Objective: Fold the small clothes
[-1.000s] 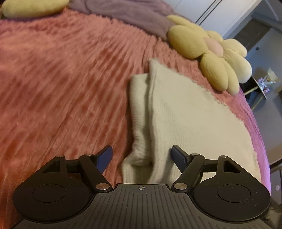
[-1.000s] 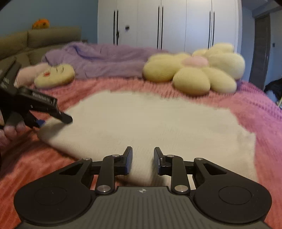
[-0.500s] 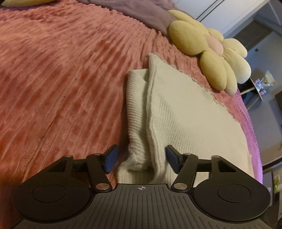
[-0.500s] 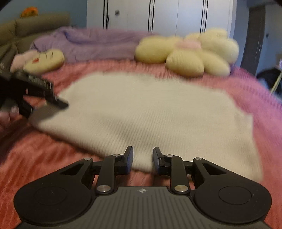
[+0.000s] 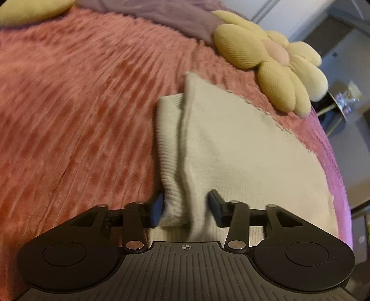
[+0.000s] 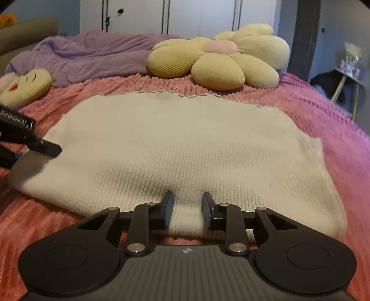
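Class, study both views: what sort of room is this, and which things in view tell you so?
Most likely a bedroom. A pink ribbed bedspread covers a wide bed, a flower-shaped cushion and a rumpled purple blanket lie at its far end, and tall white wardrobe doors stand behind.

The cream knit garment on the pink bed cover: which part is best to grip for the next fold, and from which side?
Probably the cream knit garment is best gripped at its thick near edge, from the near side, low and level. That edge lies between the open fingers of the right gripper; the left gripper straddles the ribbed end.
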Tool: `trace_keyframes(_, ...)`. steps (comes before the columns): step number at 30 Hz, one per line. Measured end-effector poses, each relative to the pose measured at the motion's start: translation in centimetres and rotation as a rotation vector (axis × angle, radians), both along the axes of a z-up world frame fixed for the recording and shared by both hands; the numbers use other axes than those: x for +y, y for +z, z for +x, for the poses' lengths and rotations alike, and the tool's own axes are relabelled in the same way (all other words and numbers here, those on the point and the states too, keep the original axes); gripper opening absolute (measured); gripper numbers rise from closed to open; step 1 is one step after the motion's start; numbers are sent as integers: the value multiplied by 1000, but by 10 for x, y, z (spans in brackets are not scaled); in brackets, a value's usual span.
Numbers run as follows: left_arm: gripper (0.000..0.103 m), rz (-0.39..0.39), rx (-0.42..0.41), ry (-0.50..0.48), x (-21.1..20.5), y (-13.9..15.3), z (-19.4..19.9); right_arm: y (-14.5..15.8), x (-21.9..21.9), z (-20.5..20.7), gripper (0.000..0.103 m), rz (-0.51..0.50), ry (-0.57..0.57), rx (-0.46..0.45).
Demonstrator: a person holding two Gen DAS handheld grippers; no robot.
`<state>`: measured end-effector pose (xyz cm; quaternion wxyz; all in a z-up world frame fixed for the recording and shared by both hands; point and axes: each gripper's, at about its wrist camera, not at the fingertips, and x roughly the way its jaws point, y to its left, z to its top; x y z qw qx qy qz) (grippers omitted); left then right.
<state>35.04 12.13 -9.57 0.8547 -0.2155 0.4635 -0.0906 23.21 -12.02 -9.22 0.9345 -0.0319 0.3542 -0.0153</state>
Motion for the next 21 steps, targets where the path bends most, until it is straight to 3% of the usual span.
trace_keyframes(3,38,60,-22,-33,-9,2,-1,9,-3,-8,27,17,-16,-52)
trace_keyframes(4,31,52,-16,-29,-9,1,0,8,-4,-9,27,12,-13,-64)
trace_keyframes(8,23,64,-24,-17,-9,16,-2,-3,3,-1,28,-57,67,9)
trace_keyframes(13,22,94,-110,-40,-30,63,-8,19,-32,-16,32,90,-3,-47)
trace_keyframes(18,22,115,-210,-141,-99,102,-10,26,-72,-45,33,138,-98,-111)
trace_keyframes(21,22,139,-221,-231,-160,95,-9,29,-92,-56,35,153,-144,-126)
